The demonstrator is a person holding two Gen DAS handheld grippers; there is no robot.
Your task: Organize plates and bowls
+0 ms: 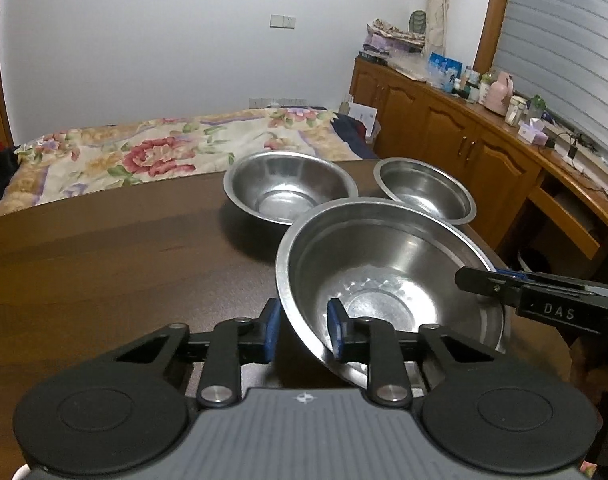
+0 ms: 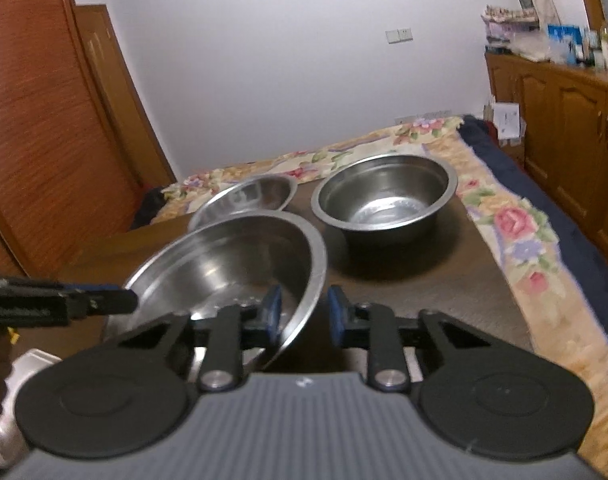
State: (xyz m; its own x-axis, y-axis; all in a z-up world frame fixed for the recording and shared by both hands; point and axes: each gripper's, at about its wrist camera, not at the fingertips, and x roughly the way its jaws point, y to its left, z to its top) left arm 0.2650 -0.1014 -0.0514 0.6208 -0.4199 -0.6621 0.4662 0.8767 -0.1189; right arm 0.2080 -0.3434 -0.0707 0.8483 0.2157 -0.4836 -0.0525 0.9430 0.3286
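A large steel bowl (image 1: 388,268) is nearest on the brown table (image 1: 103,264), tilted. My left gripper (image 1: 304,330) straddles its near-left rim, jaws open with a gap on each side. My right gripper (image 2: 306,314) straddles the opposite rim of the same bowl (image 2: 223,264), jaws also apart; it shows in the left wrist view (image 1: 480,282) at the right. The left gripper shows in the right wrist view (image 2: 123,300). A medium steel bowl (image 1: 289,186) (image 2: 255,194) and a deeper small steel bowl (image 1: 424,190) (image 2: 384,198) stand behind it.
A bed with a floral quilt (image 1: 155,152) lies beyond the table's far edge. Wooden cabinets (image 1: 444,128) with clutter on top run along the right, with an open drawer (image 1: 564,216). A wooden wardrobe (image 2: 35,120) stands to the left.
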